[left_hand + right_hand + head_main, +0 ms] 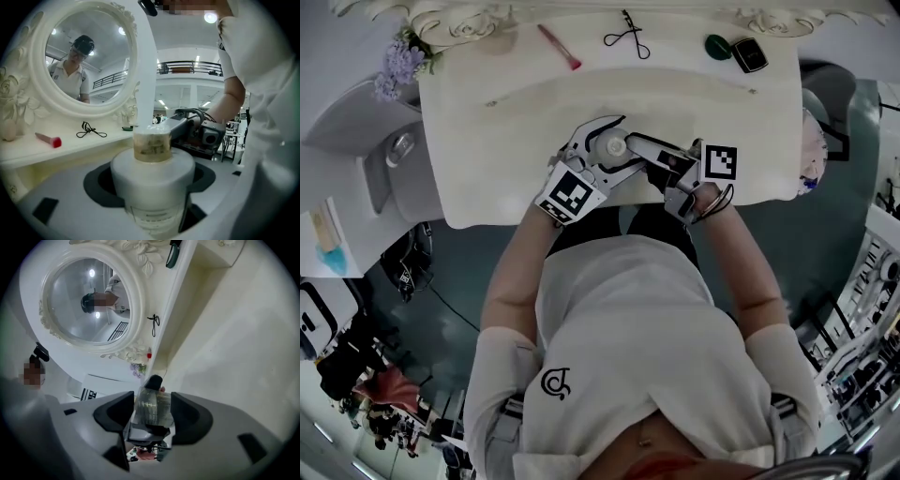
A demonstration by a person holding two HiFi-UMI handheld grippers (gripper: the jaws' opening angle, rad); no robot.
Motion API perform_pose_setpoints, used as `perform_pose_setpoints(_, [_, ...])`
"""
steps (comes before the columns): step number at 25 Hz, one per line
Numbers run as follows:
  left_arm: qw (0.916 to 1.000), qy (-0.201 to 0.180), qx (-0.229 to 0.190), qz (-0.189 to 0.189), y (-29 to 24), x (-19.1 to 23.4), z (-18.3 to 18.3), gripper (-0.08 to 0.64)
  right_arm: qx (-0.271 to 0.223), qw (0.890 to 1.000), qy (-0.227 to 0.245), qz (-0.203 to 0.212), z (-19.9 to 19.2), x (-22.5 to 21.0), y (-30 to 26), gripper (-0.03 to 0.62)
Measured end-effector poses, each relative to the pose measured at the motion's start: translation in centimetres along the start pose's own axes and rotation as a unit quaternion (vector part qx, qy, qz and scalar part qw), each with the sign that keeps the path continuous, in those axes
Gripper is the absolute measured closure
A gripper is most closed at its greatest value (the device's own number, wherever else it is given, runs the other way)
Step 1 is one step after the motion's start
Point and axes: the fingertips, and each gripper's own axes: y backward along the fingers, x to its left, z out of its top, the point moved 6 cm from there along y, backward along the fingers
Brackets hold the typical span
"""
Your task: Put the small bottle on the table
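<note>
— Small bottle [609,147]: where is it found?
— It is held over the near edge of the counter [722,103], its white body clamped between the jaws of the left claw [152,187]. Whether its base touches the counter is not shown.
— And the right claw [151,417]?
— It is pinched on the clear ribbed cap [151,406], with both dark pads laid against its sides.
— How is the bottle expected to handle?
— It is judged light and stiff, a hard shell with a smooth rounded wall, so slipping is to be feared if the grip is slackened. The cap is narrow and may be turned or pulled loose under load.
— Where should hold be taken?
— The broad white body is preferred, square across the pads, as is done by the left claw. The cap is better left unloaded while the bottle is set upright on a bare patch of counter
</note>
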Motion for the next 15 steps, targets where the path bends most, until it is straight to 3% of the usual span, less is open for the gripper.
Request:
perform_pose_setpoints(4, [0.9998,0.003,0.016,-0.007,-0.8,0.7,-1.2,0.206,-0.01,1.0,-0.011,-0.011,0.4,-0.9,-0.3,0.382])
perform_pose_setpoints(15, [0.998,0.014,0.057,-0.022,-2.1,1.6,-3.1,0.206,-0.033,0.999,-0.007,-0.027,1.1,-2.5,-0.2,0.405])
